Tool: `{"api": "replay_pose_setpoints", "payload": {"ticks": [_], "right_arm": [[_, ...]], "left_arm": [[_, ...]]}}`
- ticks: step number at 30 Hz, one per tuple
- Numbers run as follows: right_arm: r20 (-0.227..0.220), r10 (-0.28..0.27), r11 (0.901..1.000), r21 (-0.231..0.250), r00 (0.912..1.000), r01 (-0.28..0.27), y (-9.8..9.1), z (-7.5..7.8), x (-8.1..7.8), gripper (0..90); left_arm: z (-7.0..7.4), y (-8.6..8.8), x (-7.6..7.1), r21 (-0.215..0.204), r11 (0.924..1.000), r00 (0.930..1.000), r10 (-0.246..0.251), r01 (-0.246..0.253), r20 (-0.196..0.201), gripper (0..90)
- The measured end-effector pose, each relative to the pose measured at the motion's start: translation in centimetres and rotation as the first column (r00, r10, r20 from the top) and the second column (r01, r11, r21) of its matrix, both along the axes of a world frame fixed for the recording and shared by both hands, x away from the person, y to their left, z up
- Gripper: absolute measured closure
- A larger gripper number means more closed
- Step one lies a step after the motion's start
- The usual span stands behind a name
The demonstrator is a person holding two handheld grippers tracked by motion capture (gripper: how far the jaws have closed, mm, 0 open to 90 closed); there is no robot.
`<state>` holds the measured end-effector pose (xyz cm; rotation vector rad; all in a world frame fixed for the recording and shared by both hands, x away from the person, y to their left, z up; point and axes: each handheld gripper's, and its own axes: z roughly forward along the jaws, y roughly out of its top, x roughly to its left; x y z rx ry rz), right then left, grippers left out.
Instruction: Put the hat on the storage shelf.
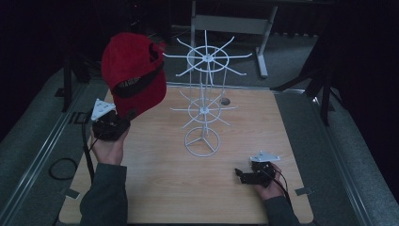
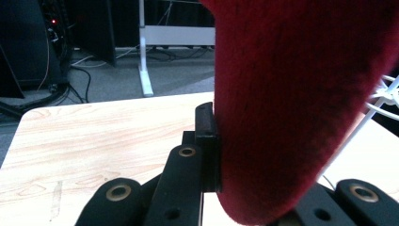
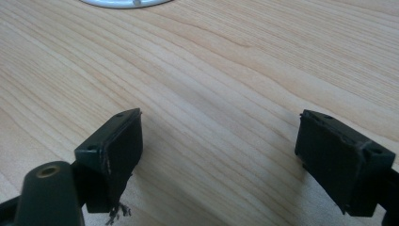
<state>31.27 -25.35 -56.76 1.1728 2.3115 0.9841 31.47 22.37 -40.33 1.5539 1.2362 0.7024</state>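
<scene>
Left gripper (image 1: 128, 116), near the tabletop's (image 1: 155, 188) left edge, is clamped on the brim of a red cap (image 1: 134, 75), raised with its long axis upright, crown topmost. Swung carelessly, it could topple the white wire rack (image 1: 205, 101) at centre. Right gripper (image 1: 240, 174) rests slack-jawed near the front right corner

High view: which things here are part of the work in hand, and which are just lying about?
In the work:
- red cap, clamped in the left gripper
- white wire rack, standing mid-table, nearest the cap
- right gripper, jaws open, low over the table

Lying about:
- grey desk frame behind the table
- black cable loop on the floor
</scene>
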Motion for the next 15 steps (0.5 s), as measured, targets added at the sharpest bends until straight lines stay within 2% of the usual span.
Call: {"api": "replay_pose_setpoints", "payload": {"ticks": [15], "right_arm": [[0.000,0.000,1.0000,0.000,1.0000,0.000,0.00,0.00,0.00,15.3]], "left_arm": [[0.80,-0.01,-0.28,-0.010,0.9999,0.9999,-0.003,0.003,0.016,86.0]]}}
